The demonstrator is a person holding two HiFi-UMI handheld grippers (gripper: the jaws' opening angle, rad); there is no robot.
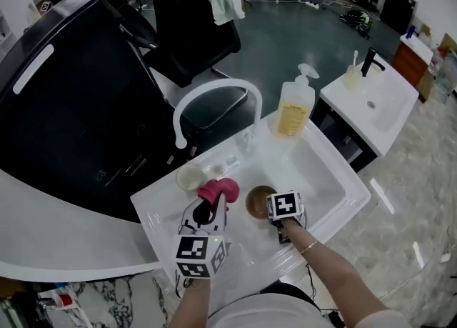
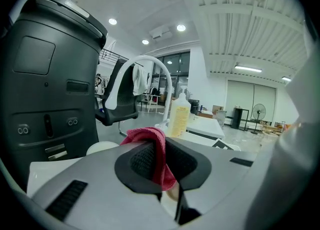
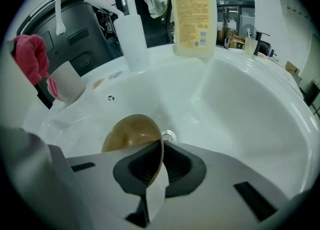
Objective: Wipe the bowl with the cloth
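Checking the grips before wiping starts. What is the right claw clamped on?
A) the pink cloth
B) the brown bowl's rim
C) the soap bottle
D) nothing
B: the right claw pinches the brown bowl by its rim, while the pink cloth sits in the left claw.

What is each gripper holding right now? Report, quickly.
Left gripper: closed on the red cloth.
Right gripper: closed on the rim of the brown bowl.
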